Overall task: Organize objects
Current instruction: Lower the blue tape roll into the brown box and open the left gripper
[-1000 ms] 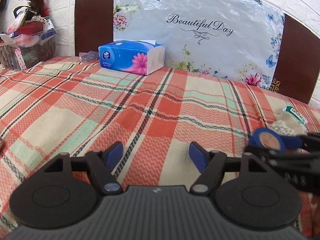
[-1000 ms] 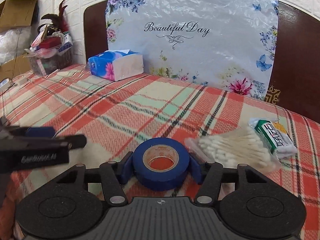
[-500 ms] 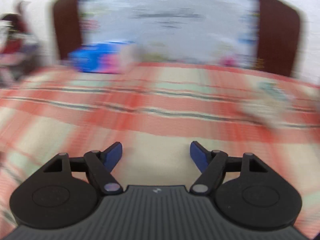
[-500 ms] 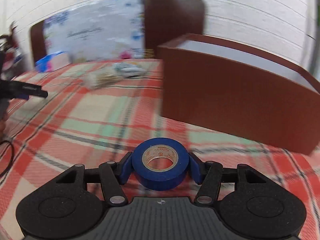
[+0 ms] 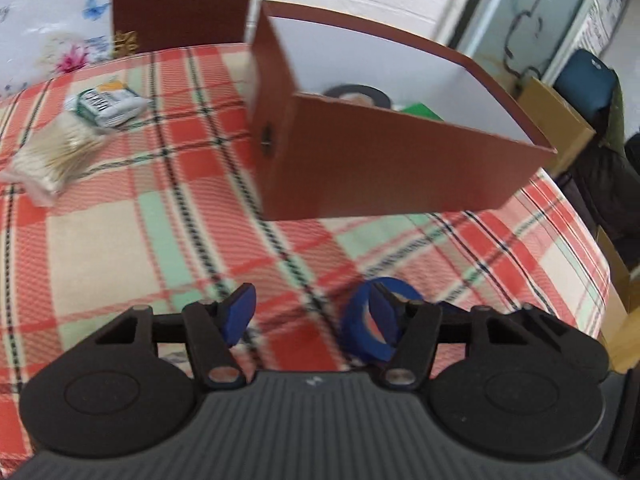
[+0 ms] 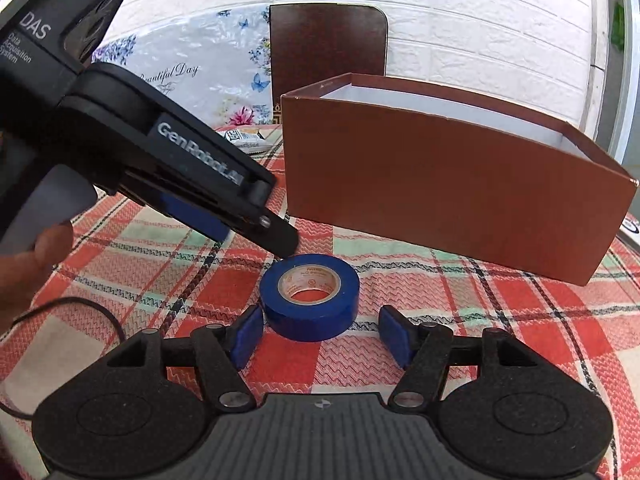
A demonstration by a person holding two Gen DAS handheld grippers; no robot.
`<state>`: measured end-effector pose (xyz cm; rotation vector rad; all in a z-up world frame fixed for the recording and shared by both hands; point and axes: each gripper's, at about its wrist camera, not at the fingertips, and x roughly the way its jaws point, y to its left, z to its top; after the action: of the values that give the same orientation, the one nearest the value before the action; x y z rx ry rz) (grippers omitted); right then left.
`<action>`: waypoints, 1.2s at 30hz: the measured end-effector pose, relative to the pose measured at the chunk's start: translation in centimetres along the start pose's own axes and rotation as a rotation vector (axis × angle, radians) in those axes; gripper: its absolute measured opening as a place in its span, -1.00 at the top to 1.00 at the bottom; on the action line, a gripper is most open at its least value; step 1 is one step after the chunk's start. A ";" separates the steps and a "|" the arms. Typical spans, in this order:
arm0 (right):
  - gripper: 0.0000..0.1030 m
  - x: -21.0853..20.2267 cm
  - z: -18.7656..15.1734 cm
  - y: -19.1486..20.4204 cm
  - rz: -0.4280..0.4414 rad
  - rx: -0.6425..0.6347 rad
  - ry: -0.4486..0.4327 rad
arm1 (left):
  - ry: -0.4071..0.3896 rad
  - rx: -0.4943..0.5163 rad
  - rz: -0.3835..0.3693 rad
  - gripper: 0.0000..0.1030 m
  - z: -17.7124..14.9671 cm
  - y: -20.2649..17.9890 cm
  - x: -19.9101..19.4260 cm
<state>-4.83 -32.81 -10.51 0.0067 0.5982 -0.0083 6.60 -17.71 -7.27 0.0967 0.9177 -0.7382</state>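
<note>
Your right gripper (image 6: pixel 320 334) has just been opening, jaws clear of the blue tape roll (image 6: pixel 310 296) lying unboxed on the plaid cloth (brown box (image 6: pixel 440 200) at one o'clock), left gripper (image 5: pixel 308 312) closing, empty.

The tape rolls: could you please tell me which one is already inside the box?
The black roll, seen over the box wall. The blue roll lies outside on the cloth.

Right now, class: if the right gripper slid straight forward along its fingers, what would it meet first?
The blue tape roll, lying on the checked cloth just ahead of the open right gripper. Beyond it, probably the brown box.
</note>
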 end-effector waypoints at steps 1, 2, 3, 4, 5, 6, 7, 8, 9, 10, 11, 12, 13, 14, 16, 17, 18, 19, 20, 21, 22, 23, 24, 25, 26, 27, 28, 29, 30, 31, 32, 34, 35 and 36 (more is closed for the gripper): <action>-0.24 0.1 0.0 -0.1 0.006 0.004 -0.002 | 0.008 0.014 0.003 -0.23 0.0 -0.4 0.2; -0.27 0.2 0.0 -0.2 0.011 0.007 -0.004 | 0.019 0.025 0.008 -0.21 -0.1 -0.8 0.4; -0.29 0.4 0.0 -0.2 0.016 0.007 -0.005 | 0.034 0.029 0.013 -0.20 -0.1 -1.0 0.7; -0.30 0.5 0.0 -0.2 0.018 0.005 -0.006 | 0.049 0.029 0.016 -0.20 -0.1 -1.1 1.1; -0.32 0.5 -0.1 -0.2 0.020 0.002 -0.008 | 0.063 0.030 0.020 -0.16 -0.3 -1.0 1.4; -0.33 0.5 -0.2 -0.1 0.021 -0.001 -0.009 | 0.065 0.037 0.031 -0.15 -0.4 -1.1 1.7; -0.34 0.6 -0.2 -0.1 0.022 -0.003 -0.009 | 0.058 0.051 0.041 -0.14 -0.5 -1.3 1.8; -0.35 0.7 -0.2 -0.1 0.023 -0.004 -0.009 | 0.054 0.066 0.052 -0.10 -0.6 -1.5 1.8; -0.37 0.8 -0.2 -0.1 0.024 -0.005 -0.008 | 0.050 0.083 0.061 -0.04 -0.6 -1.8 1.9; -0.31 0.9 -0.1 0.0 0.026 -0.011 -0.004 | 0.046 0.104 0.063 0.15 -0.7 -2.1 1.9; -0.10 1.0 0.1 0.2 0.033 -0.021 -0.004 | 0.046 0.116 0.050 0.42 -0.7 -2.3 1.9; -0.10 0.8 0.2 0.6 0.044 -0.033 -0.008 | 0.051 0.121 0.029 0.63 -0.5 -2.5 1.9; -0.09 0.7 0.4 0.7 0.038 -0.040 -0.015 | 0.051 0.130 0.043 0.62 -0.3 -2.9 1.7; -0.09 0.3 0.6 0.7 0.033 -0.038 -0.033 | 0.044 0.143 0.055 0.62 -0.1 -3.3 1.4; -0.09 -0.9 1.3 0.3 0.022 -0.029 -0.099 | -0.003 0.165 0.047 0.62 1.0 -4.0 -0.1; -0.09 -1.6 1.9 0.1 0.013 -0.026 -0.140 | -0.032 0.167 0.038 0.62 1.7 -4.3 -1.1; -0.09 -2.4 2.6 -0.1 -0.003 -0.028 -0.184 | -0.066 0.173 0.028 0.62 2.7 -4.8 -2.1; -0.09 -3.0 3.4 -0.4 -0.024 -0.036 -0.229 | -0.103 0.186 0.021 0.62 3.7 -5.3 -3.1; -0.09 -3.5 4.2 -0.7 -0.044 -0.045 -0.271 | -0.142 0.204 0.018 0.62 4.7 -6.0 -3.9; -0.09 -3.8 5.1 -1.1 -0.066 -0.057 -0.311 | -0.177 0.225 0.020 0.62 5.8 -6.7 -4.5; -0.09 -3.9 6.0 -1.7 -0.086 -0.065 -0.343 | -0.207 0.248 0.024 0.62 6.8 -7.4 -4.8; -0.09 -3.7 6.8 -2.4 -0.104 -0.067 -0.367 | -0.233 0.272 0.029 0.62 7.9 -8.1 -4.8; -0.09 -3.2 7.4 -3.2 -0.118 -0.064 -0.379 | -0.247 0.288 0.033 0.62 9.0 -8.8 -4.4; -0.09 -2.7 8.0 -4.0 -0.129 -0.057 -0.386 | -0.253 0.295 0.037 0.62 10.0 -9.4 -3.8; -0.09 -2.0 8.5 -4.9 -0.143 -0.049 -0.387 | -0.255 0.299 0.040 0.61 11.0 -9.9 -3.0; -0.09 -1.2 8.9 -5.7 -0.157 -0.040 -0.380 | -0.254 0.303 0.042 0.62 11.9 -10.5 -2.0; -0.09 -0.3 9.2 -6.6 -0.167 -0.027 -0.370 | -0.251 0.310 0.046 0.62 12.6 -11.0 -1.0; -0.09 0.4 9.4 -7.5 -0.173 -0.010 -0.364 | -0.247 0.319 0.053 0.62 13.2 -11.4 0.1; -0.09 1.1 9.6 -8.2 -0.181 0.001 -0.359 | -0.242 0.329 0.062 0.62 13.8 -11.8 1.0; -0.09 1.7 9.7 -8.8 -0.192 0.005 -0.355 | -0.238 0.338 0.069 0.62 14.3 -12.2 2.0; -0.09 2.4 9.8 -9.4 -0.203 0.005 -0.347 | -0.236 0.346 0.075 0.62 14.5 -12.7 2.8; -0.09 3.7 10.0 -10.3 -0.225 0.005 -0.327 | -0.225 0.361 0.089 0.60 15.2 -13.0 4.5; -0.09 4.6 10.1 -10.8 -0.241 0.004 -0.303 | -0.220 0.363 0.104 0.56 15.4 -13.2 5.4; -0.09 5.5 10.3 -11.3 -0.256 0.002 -0.271 | -0.218 0.367 0.128 0.53 15.7 -13.5 6.3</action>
<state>5.35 -44.19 -5.16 -0.0684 0.3245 -0.2550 11.52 -37.17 0.83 0.3875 0.5559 -0.7746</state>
